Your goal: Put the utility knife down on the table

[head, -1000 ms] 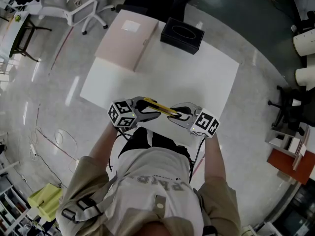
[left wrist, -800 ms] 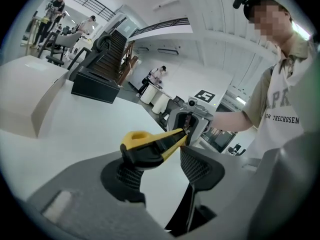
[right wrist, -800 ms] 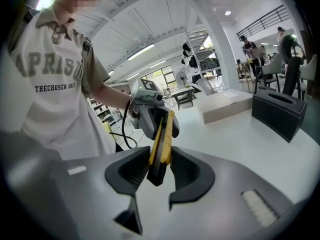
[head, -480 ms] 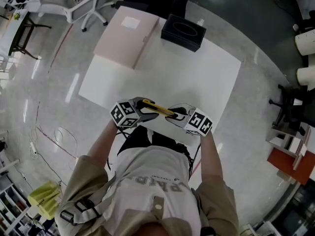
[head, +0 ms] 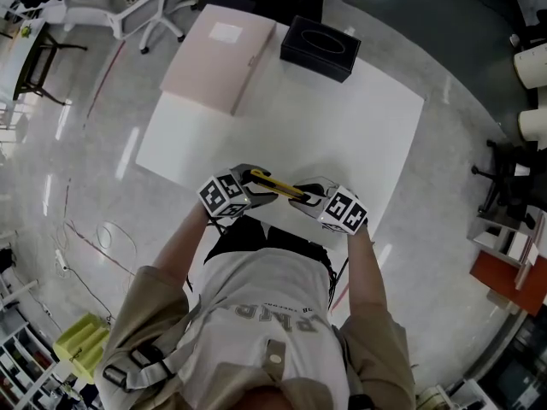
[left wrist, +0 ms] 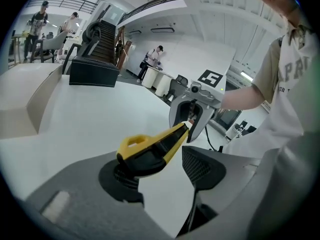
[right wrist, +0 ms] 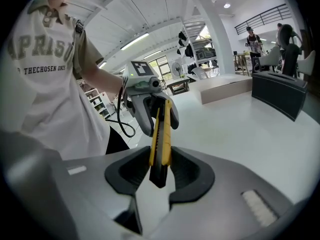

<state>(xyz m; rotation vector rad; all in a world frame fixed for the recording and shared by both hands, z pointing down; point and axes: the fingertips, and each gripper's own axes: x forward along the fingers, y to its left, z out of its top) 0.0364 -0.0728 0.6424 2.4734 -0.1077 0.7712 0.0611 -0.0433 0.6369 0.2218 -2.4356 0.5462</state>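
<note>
A yellow and black utility knife [head: 279,187] hangs level over the near edge of the white table [head: 359,126], spanning my two grippers. My right gripper [head: 309,197] is shut on one end; in the right gripper view both pads clamp the knife [right wrist: 160,144] at the right gripper [right wrist: 160,173]. My left gripper [head: 256,183] surrounds the other end. In the left gripper view the left gripper [left wrist: 160,171] has its jaws opening: the knife's butt [left wrist: 150,151] lies against the left pad, and the right pad [left wrist: 202,166] stands apart from it.
A black box [head: 319,49] sits at the table's far edge, with a pale pink flat box [head: 218,62] at the far left corner. Office chairs [head: 128,7] stand on the floor beyond. The person's body is close against the near table edge.
Both grippers have sunk toward the table with the knife between them. The left gripper's jaws have spread wider around the knife's end.
</note>
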